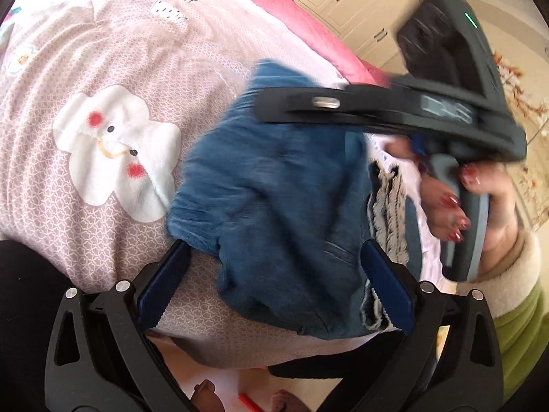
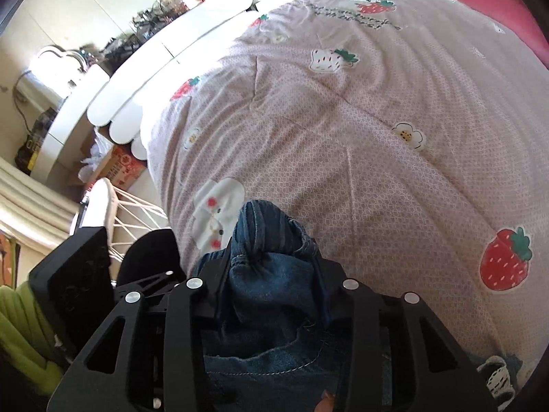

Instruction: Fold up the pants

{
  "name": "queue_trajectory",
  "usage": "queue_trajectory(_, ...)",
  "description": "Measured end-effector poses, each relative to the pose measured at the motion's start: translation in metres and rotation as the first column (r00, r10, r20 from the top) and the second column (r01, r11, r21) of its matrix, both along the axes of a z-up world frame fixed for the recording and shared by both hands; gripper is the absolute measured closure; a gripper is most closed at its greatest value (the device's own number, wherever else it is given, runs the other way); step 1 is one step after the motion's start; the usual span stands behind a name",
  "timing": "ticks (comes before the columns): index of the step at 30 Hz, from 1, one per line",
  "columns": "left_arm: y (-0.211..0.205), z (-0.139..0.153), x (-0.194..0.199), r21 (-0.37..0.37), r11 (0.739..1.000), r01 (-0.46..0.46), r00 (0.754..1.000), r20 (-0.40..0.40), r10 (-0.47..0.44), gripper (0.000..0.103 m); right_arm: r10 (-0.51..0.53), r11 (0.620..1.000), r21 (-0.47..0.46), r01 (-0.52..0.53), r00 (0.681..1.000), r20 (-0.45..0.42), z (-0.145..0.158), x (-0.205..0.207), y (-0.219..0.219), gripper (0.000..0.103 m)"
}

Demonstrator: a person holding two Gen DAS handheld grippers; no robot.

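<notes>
Blue denim pants (image 1: pixel 274 199) lie bunched on the pink bedspread (image 1: pixel 103 51), with a frayed white hem at their right. My left gripper (image 1: pixel 274 257) is open, its blue pads (image 1: pixel 164 281) spread on either side of the near edge of the denim. My right gripper (image 2: pixel 274 257) is shut on a gathered fold of the pants (image 2: pixel 271 240) and holds it above the bedspread (image 2: pixel 377 137). The right gripper's body (image 1: pixel 394 110) also shows in the left wrist view, above the pants at the right, blurred.
The bed's near edge runs below the pants in the left wrist view. White cabinets (image 1: pixel 360 3) stand beyond the bed. In the right wrist view a white scalloped bed frame (image 2: pixel 130 103), a cardboard box (image 2: pixel 120 168) and a cluttered shelf lie left of the bed.
</notes>
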State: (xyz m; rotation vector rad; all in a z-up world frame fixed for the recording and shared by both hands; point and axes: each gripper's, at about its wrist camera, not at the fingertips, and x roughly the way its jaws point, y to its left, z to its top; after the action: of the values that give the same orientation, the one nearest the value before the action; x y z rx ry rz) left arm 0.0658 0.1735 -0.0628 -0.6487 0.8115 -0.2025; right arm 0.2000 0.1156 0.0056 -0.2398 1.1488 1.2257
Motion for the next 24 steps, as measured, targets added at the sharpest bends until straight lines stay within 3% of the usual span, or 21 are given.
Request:
queue_trajectory(6, 0.012, 0.006, -0.003, -0.091, 0.996, -0.006, 0.999, 0.043, 0.01, 0.01, -0.001, 0.995, 0.101, 0.0, 1.0, 0.008, 0.026, -0.008, -0.038, 0.068)
queue_trajectory(11, 0.007, 0.016, 0.007, -0.208, 0.974, 0.087, 0.993, 0.098, -0.067, 0.01, -0.005, 0.989, 0.146, 0.002, 1.0, 0.017, 0.039, -0.011, -0.062, 0.068)
queue_trajectory(12, 0.004, 0.021, 0.007, -0.204, 0.974, 0.098, 0.991, 0.111, -0.077, 0.014, -0.01, 0.989, 0.148, 0.006, 1.0, 0.026, 0.041, -0.012, -0.066, 0.068)
queue_trajectory(16, -0.008, 0.041, 0.004, -0.102, 0.99, 0.097, 0.986, 0.143, -0.082, 0.048, -0.064, 0.984, 0.172, 0.054, 0.997, 0.049, 0.05, -0.009, -0.091, 0.067)
queue_trajectory(18, -0.018, 0.048, 0.004, -0.088, 0.99, 0.112, 0.983, 0.157, -0.097, 0.05, -0.082, 0.981, 0.18, 0.071, 0.995, 0.055, 0.053, -0.007, -0.105, 0.067)
queue_trajectory(24, -0.058, 0.073, 0.01, 0.077, 0.985, 0.153, 0.967, 0.192, -0.165, 0.05, -0.139, 0.975, 0.184, 0.123, 0.987, 0.077, 0.059, -0.004, -0.145, 0.067)
